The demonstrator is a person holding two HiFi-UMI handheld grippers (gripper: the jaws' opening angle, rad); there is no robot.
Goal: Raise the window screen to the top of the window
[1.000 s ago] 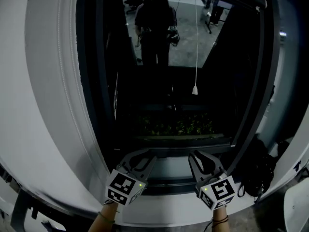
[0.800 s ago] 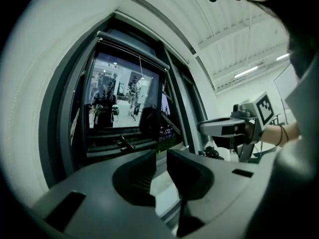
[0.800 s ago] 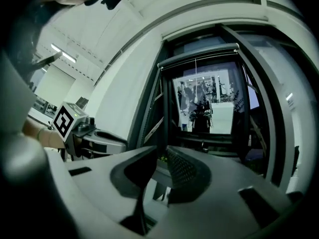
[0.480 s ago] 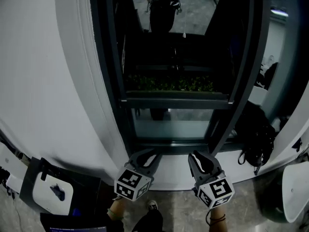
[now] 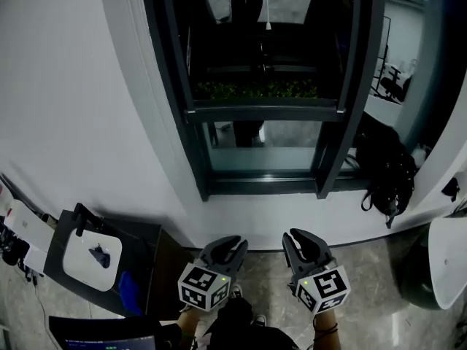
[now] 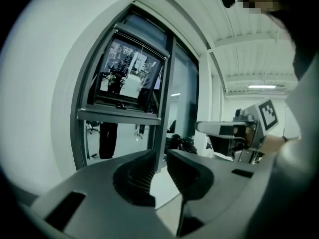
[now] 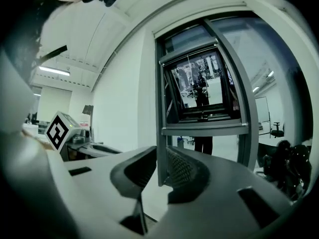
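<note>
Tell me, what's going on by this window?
A person stands back from the dark-framed window, holding a gripping tool in each hand. The left tool and right tool hang low, jaws slightly apart, gripping nothing. A crossbar sits partway up the window; nothing touches it.

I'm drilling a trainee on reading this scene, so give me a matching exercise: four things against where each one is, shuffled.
1 backpack
2 white device
3 window screen bar
4 left hand-held gripper

A lowest in the head view, jaws apart, empty
B horizontal, across the window
C right of the window
D on the dark stand at left

Pairs: 1-C, 2-D, 3-B, 4-A
</note>
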